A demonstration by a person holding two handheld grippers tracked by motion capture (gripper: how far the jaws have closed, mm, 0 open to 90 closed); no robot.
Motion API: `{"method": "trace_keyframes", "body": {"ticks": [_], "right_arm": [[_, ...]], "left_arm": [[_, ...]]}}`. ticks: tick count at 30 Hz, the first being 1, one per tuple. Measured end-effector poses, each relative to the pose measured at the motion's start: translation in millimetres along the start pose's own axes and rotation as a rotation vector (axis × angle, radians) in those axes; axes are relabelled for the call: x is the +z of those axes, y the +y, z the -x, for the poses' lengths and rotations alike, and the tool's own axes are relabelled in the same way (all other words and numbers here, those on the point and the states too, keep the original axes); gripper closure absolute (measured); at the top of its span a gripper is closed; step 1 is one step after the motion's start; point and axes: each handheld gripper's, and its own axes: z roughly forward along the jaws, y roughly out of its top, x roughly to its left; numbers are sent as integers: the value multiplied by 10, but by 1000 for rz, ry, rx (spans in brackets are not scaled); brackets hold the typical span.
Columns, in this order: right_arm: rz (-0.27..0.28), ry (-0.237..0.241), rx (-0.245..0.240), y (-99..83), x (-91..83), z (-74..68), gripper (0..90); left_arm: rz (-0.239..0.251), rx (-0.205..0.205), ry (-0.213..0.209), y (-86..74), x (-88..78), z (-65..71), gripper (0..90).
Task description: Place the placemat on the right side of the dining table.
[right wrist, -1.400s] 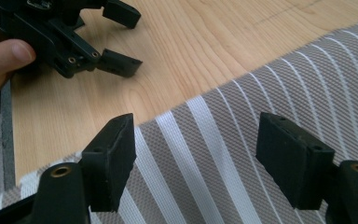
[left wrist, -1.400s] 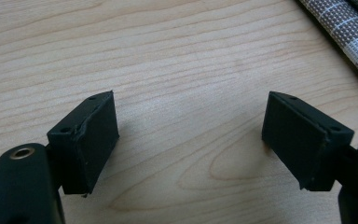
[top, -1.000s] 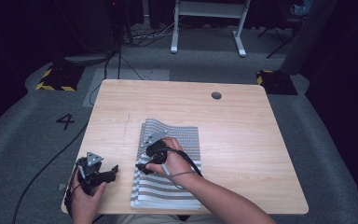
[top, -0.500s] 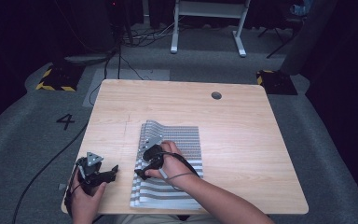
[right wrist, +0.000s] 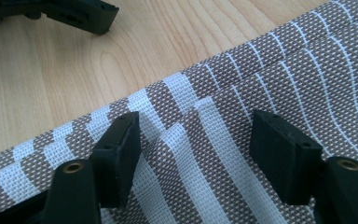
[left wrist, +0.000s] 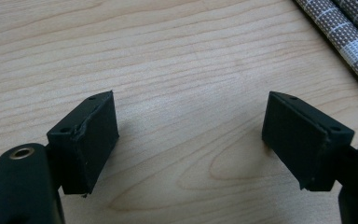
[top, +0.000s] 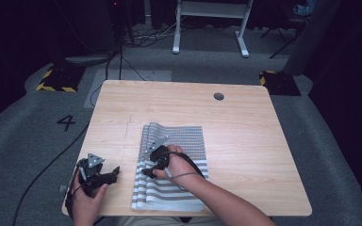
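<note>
Grey carpet floor point(top: 23, 155) marked with a 4 point(top: 66, 122), white frame legs point(top: 210, 23), yellow-black striped blocks point(top: 56, 79), dark surroundings

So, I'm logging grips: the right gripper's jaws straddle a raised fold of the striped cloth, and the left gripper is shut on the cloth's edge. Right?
Not quite. The left gripper is open over bare table, holding nothing, as the left gripper view shows. The right gripper does straddle the striped cloth's fold.

Brown-and-white striped woven cloth point(right wrist: 242, 140) on a light wood-grain table point(top: 245, 122)
</note>
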Motion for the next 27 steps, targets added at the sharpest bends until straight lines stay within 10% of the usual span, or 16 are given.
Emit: {"method": "trace_keyframes", "body": {"ticks": [3,10,27], "right_arm": [[-38,59,18,25,-32,-3,641],[-30,96,56,23,-27,50,813],[32,37,-1,92,-701,44,886]], "left_arm": [[-1,2,-1,-1,-1,0,185],[-1,3,-3,-2,-3,1,183],[-6,12,-20,2,10,2,152]]}}
